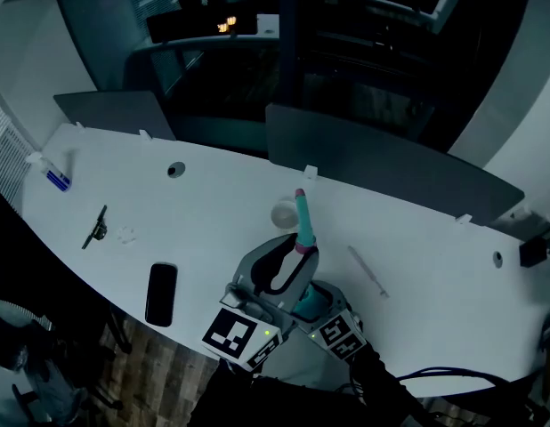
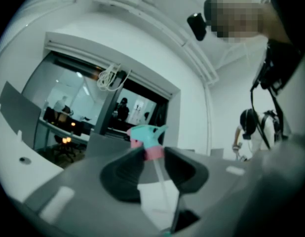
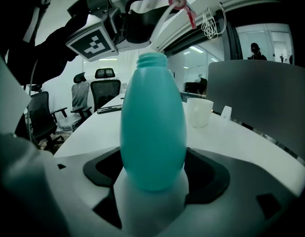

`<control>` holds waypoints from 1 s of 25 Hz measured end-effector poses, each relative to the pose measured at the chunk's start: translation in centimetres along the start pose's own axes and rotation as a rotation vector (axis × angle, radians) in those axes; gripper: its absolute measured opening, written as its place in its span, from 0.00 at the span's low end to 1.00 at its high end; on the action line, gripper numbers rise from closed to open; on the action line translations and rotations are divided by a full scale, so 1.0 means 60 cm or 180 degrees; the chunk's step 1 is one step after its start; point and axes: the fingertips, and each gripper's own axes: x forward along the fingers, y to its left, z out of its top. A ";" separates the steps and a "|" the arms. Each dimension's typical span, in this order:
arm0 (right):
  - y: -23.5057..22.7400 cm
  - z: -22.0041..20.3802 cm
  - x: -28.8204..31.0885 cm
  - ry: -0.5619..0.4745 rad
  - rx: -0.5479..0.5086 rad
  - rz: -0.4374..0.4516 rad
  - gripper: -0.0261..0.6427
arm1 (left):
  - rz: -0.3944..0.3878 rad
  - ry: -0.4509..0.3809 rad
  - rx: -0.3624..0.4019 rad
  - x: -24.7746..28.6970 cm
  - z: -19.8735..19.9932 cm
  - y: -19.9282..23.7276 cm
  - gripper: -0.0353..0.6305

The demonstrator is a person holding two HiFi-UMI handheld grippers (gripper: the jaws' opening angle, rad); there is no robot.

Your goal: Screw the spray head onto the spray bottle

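White curved table point(image 1: 204, 221), grey dividers point(image 1: 373, 163), dim office

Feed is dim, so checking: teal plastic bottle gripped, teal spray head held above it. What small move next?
Probably lower the left gripper so the pink collar of the teal spray head meets the open neck of the teal plastic bottle: the right gripper holds that bottle upright, and the head sits above it, unseated.

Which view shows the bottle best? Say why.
The right gripper view: the bottle stands large and upright in the right claw, its neck open. The head view shows only a teal patch of it beneath the left claw holding the spray head. The left gripper view shows hardly any of it.
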 end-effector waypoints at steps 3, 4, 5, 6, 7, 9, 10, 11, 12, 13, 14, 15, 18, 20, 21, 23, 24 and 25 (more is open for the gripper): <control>-0.001 -0.001 -0.003 -0.0014 0.0012 0.0010 0.61 | 0.0016 0.0070 0.0079 0.004 -0.015 -0.006 0.25; -0.001 -0.002 -0.004 -0.0019 0.0015 0.0014 0.61 | 0.0029 0.0092 0.0106 0.004 -0.021 -0.005 0.25; -0.002 -0.002 -0.004 -0.0023 0.0016 0.0017 0.61 | 0.0041 0.0110 0.0114 0.004 -0.027 -0.003 0.25; -0.001 -0.002 -0.004 -0.0025 0.0013 0.0020 0.61 | 0.0051 0.0124 0.0103 0.003 -0.033 -0.001 0.25; -0.001 -0.001 -0.003 -0.0028 0.0009 0.0023 0.61 | 0.0061 0.0135 0.0086 0.002 -0.040 0.001 0.25; -0.001 -0.001 -0.003 -0.0031 0.0000 0.0028 0.61 | 0.0078 0.0150 0.0079 0.000 -0.050 0.001 0.25; -0.001 -0.001 -0.003 -0.0030 -0.0002 0.0027 0.61 | 0.0078 0.0152 0.0098 -0.002 -0.054 -0.002 0.25; 0.000 -0.001 -0.003 -0.0030 -0.0002 0.0026 0.61 | 0.0074 0.0158 0.0132 -0.005 -0.059 -0.006 0.25; 0.000 0.000 -0.002 -0.0029 -0.0003 0.0025 0.61 | 0.0070 0.0172 0.0177 -0.009 -0.067 -0.009 0.25; 0.000 0.000 -0.002 -0.0028 -0.0003 0.0025 0.61 | 0.0075 0.0191 0.0219 -0.013 -0.076 -0.012 0.25; 0.000 0.000 -0.002 -0.0026 -0.0004 0.0025 0.61 | 0.0088 0.0215 0.0247 -0.017 -0.087 -0.015 0.25; 0.000 0.000 -0.002 -0.0024 -0.0004 0.0026 0.61 | 0.0103 0.0245 0.0261 -0.022 -0.098 -0.017 0.25; 0.001 0.001 -0.003 -0.0026 -0.0009 0.0025 0.61 | 0.0112 0.0361 0.0324 -0.035 -0.128 -0.029 0.25; 0.000 0.000 -0.004 -0.0025 -0.0011 0.0018 0.61 | 0.0099 0.0440 0.0385 -0.044 -0.147 -0.039 0.25; 0.000 0.000 -0.003 -0.0026 -0.0008 0.0015 0.61 | 0.0094 0.0481 0.0419 -0.048 -0.156 -0.043 0.25; 0.000 -0.001 -0.003 -0.0032 -0.0002 0.0013 0.61 | 0.0104 0.0542 0.0495 -0.055 -0.173 -0.049 0.25; 0.000 -0.001 -0.003 -0.0033 -0.0002 0.0013 0.61 | 0.0120 0.0563 0.0537 -0.058 -0.179 -0.051 0.25; -0.001 -0.001 -0.003 -0.0031 -0.0007 0.0012 0.61 | 0.0131 0.0585 0.0578 -0.061 -0.185 -0.053 0.25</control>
